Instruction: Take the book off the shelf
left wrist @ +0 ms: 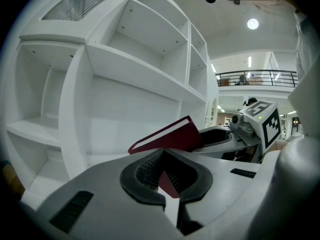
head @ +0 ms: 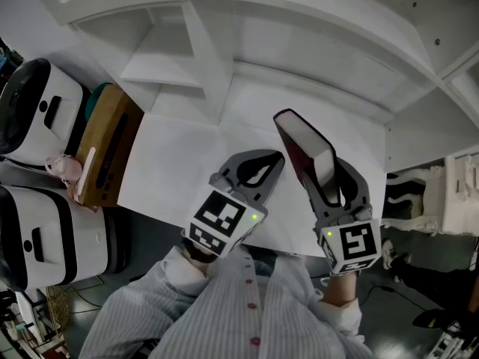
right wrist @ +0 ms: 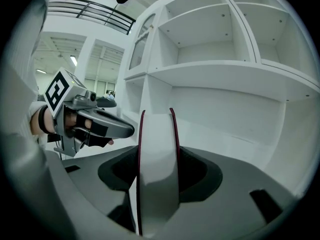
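Observation:
A dark red book point(head: 301, 145) with white page edges is clamped in my right gripper point(head: 323, 169), out in front of the white shelf unit point(head: 299, 58). In the right gripper view the book point(right wrist: 157, 144) stands upright between the two pads, page edges toward the camera. My left gripper point(head: 278, 155) hovers just left of it, shut, with nothing in it. The left gripper view shows its fingertips point(left wrist: 161, 154) meeting, with the tilted book point(left wrist: 172, 136) and the right gripper point(left wrist: 235, 134) beyond them. The shelf compartments in view hold nothing.
A white ledge point(head: 179, 163) runs below the shelves. At its left end lies a tan box point(head: 105, 152), and two white-and-black appliances point(head: 37, 111) point(head: 45, 238) stand further left. A white carved piece of furniture point(head: 449, 193) is at the right edge.

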Motion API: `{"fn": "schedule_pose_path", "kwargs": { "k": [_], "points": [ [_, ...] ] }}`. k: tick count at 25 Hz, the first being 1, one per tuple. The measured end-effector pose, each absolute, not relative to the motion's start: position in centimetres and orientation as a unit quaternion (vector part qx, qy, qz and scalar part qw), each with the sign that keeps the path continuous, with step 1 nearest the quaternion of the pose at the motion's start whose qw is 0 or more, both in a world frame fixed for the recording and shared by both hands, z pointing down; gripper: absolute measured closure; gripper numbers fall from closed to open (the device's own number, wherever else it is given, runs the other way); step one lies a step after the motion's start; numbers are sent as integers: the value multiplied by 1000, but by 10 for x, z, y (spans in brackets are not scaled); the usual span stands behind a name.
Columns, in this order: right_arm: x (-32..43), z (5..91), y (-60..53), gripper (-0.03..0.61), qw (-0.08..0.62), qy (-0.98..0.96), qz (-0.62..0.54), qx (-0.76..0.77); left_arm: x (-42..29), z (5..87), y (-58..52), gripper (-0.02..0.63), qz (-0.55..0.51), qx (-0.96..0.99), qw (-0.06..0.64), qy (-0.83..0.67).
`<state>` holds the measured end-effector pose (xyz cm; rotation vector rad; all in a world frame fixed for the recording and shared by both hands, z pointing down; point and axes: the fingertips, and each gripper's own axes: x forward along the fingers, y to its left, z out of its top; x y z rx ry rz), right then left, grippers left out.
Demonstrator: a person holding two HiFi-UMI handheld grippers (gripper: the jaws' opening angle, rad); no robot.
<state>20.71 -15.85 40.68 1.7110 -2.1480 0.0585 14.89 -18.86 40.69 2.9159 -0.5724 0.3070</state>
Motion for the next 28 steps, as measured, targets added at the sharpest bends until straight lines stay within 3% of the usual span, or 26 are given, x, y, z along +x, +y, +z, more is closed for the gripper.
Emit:
{"fn": "schedule_pose_path", "kwargs": {
  "k": [28],
  "points": [
    [188,398,-159,350,190,-787,11,588,145,400,-189,604,97,973,66,-199]
  ]
}}
